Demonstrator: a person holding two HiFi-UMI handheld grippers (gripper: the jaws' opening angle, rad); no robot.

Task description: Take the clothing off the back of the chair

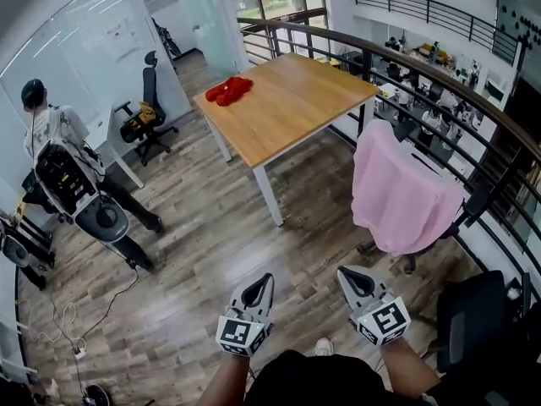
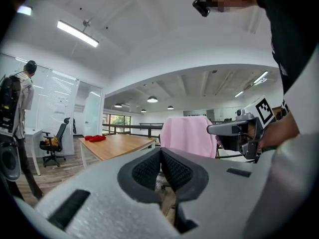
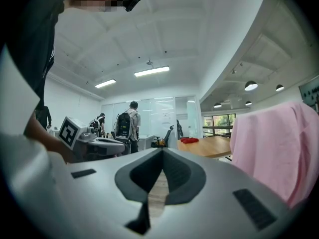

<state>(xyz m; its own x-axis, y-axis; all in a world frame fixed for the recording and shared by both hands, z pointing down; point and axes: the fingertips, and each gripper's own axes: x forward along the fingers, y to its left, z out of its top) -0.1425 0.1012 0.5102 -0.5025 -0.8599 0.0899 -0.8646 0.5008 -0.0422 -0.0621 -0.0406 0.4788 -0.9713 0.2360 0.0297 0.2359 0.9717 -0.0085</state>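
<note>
A pink garment hangs over the back of a black office chair at the right, by the railing. It also shows in the left gripper view as pink cloth straight ahead, and at the right edge of the right gripper view. My left gripper and right gripper are held side by side low in the head view, short of the chair, both shut and empty. The left gripper's jaws meet at the tips, as do the right gripper's.
A wooden table with a red cloth stands ahead. A curved black railing runs behind the chair. A person with a backpack stands at the left near another office chair. A dark chair is at the lower right.
</note>
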